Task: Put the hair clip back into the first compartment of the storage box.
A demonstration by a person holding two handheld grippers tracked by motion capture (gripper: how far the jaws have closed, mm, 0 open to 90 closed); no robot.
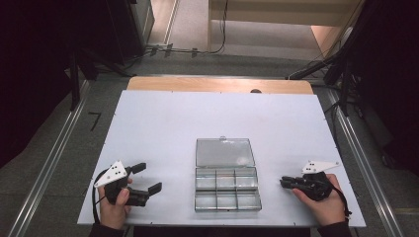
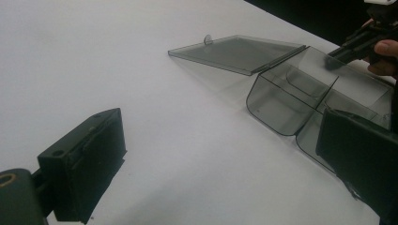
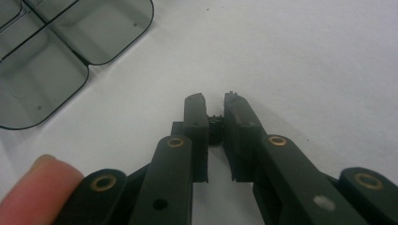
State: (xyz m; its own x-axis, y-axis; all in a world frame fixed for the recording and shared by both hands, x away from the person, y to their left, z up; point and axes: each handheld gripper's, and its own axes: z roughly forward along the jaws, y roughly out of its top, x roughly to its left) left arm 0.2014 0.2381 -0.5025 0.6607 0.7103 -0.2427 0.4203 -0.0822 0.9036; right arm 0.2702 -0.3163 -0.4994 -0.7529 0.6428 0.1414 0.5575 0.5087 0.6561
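Nearest the person, in the high view, the left gripper rests on the white table in the left hand, its jaws spread wide with nothing between them. In the left gripper view both black jaws stand far apart over bare table.

On the other side the right gripper, held by the right hand, points toward the clear plastic box. In the right gripper view its jaws are nearly together and a small dark object sits pinched between the pads; what this piece is cannot be made out, since it is tiny and mostly covered by the jaws. A fingertip shows at the lower left of that view, blurred.

Between the two grippers, near the front edge of the table, lies the box, a shallow organiser of smoky transparent plastic split into six compartments in two rows of three. Every compartment that can be seen looks empty. Its lid is swung fully open and lies flat on the table behind the tray, with a small tab on its far edge. In the left gripper view the near jaw cuts off part of the tray.

No label or writing can be read on the box or grippers.

Farther off, a wooden board edges the table's far side, and beyond it cables lie on the floor
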